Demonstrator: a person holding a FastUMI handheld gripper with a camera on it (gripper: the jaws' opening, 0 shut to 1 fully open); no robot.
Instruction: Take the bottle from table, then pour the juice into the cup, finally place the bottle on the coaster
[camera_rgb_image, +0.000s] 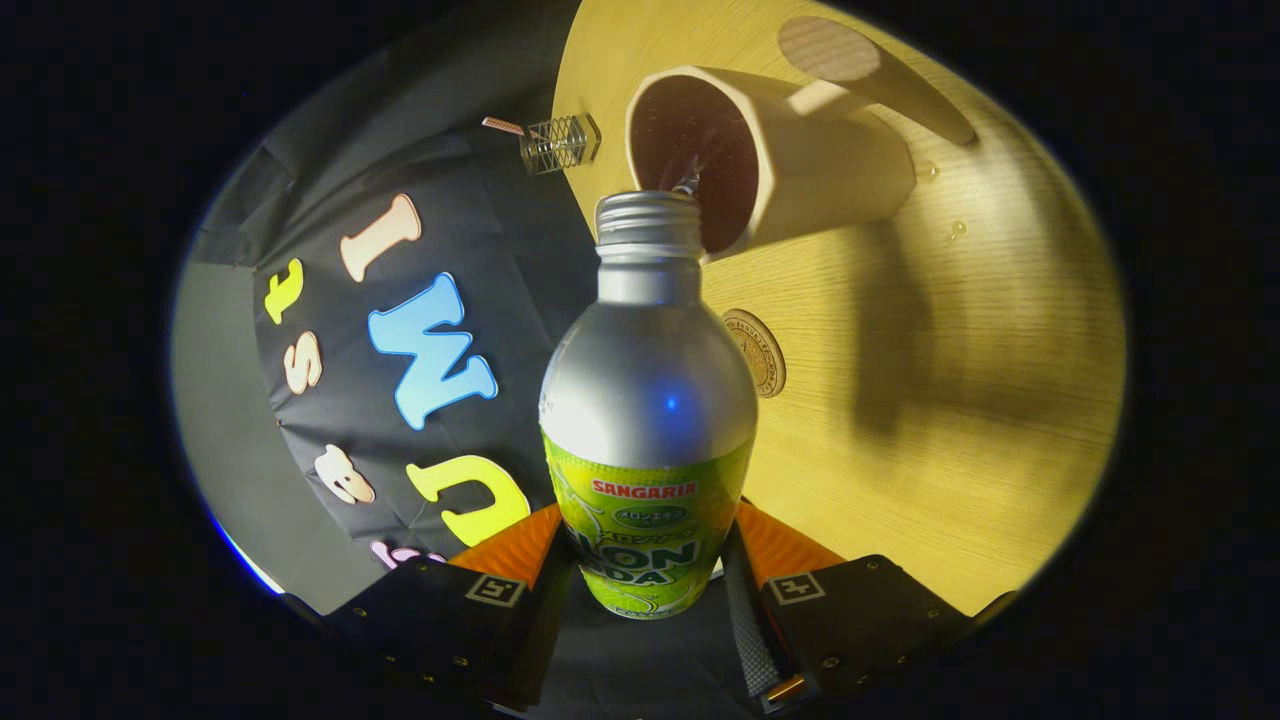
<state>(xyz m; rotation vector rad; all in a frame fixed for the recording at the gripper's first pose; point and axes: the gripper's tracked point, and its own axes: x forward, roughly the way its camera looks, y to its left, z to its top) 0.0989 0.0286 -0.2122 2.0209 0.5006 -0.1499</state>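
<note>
Bottle (648, 400) pinched between the gripper (648, 585) fingers at its labelled lower body, tipped so the open threaded neck sits at the cup's (780, 160) rim; dark juice is visible in the cup, a thin stream apparently at the mouth. Pouring step, judged underway. Best kept slow, neck over the opening, since droplets (945, 200) already lie on the tabletop (950, 400) beside the cup. Round coaster (757, 352) sits just past the bottle's shoulder, near the tabletop edge; open wood lies on the side away from that edge.
</note>
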